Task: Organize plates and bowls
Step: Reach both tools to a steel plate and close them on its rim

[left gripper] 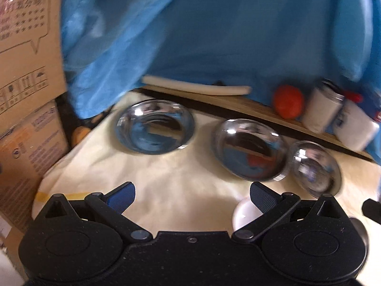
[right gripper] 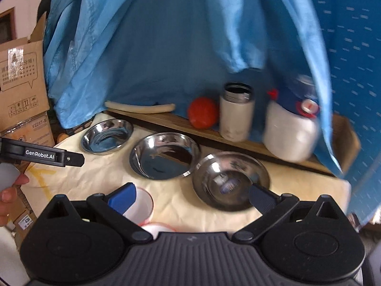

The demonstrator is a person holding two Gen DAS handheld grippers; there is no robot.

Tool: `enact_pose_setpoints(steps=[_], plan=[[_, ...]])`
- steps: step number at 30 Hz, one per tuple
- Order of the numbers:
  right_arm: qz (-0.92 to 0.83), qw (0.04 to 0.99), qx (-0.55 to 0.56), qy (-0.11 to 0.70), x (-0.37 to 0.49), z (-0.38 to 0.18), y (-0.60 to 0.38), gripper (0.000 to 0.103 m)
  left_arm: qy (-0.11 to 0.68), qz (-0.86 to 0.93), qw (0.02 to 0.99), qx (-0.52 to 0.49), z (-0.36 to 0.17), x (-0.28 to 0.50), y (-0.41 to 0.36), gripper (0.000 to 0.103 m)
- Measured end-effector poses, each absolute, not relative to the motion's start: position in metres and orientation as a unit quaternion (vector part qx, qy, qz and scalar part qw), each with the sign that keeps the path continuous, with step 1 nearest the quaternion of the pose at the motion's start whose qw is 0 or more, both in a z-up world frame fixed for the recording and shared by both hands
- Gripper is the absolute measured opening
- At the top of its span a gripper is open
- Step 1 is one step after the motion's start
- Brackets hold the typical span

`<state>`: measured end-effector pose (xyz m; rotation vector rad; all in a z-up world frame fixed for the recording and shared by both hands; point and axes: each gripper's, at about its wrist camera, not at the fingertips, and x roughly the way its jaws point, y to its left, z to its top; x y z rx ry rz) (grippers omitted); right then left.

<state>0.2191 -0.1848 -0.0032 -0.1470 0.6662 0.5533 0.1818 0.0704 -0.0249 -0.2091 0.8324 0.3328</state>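
Cream cloth point(right gripper: 100, 174) covers my table, with blue sheets point(right gripper: 166, 35) hanging behind. From my right camera I see three shiny bowls in a row: one point(right gripper: 107, 136) at 10 o'clock, one point(right gripper: 164, 155) at 12, one point(right gripper: 231, 181) at 2. A white cup point(right gripper: 142, 202) sits near me. My left gripper point(left gripper: 192, 196) and right gripper point(right gripper: 190, 196) are both spread wide, holding nothing.
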Motion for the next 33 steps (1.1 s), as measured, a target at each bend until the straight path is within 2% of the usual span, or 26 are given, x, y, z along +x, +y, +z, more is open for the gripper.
enact_pose_setpoints(steps=[13,15,19,24,28,31,33], plan=[[0.367,0.862,-0.068,0.343,0.316,-0.018,-0.046,0.103,0.420,0.255,0.863,-0.114,-0.055,0.244,0.186,0.102],[0.378,0.852,-0.062,0.356,0.333,-0.026,-0.025,0.101,0.430,0.257,0.857,-0.122,-0.066,0.253,0.197,0.102],[0.389,0.834,-0.049,0.389,0.365,-0.045,0.009,0.089,0.442,0.251,0.851,-0.130,-0.082,0.265,0.208,0.099],[0.399,0.818,-0.049,0.412,0.391,-0.063,0.037,0.085,0.447,0.243,0.847,-0.152,-0.097,0.276,0.221,0.087],[0.401,0.807,-0.061,0.429,0.403,-0.076,0.053,0.076,0.445,0.238,0.847,-0.168,-0.103,0.281,0.228,0.082],[0.399,0.800,-0.066,0.444,0.413,-0.085,0.065,0.069,0.442,0.233,0.848,-0.179,-0.107,0.287,0.232,0.072],[0.395,0.795,-0.071,0.455,0.418,-0.092,0.073,0.064,0.443,0.230,0.846,-0.188,-0.111,0.290,0.235,0.061]])
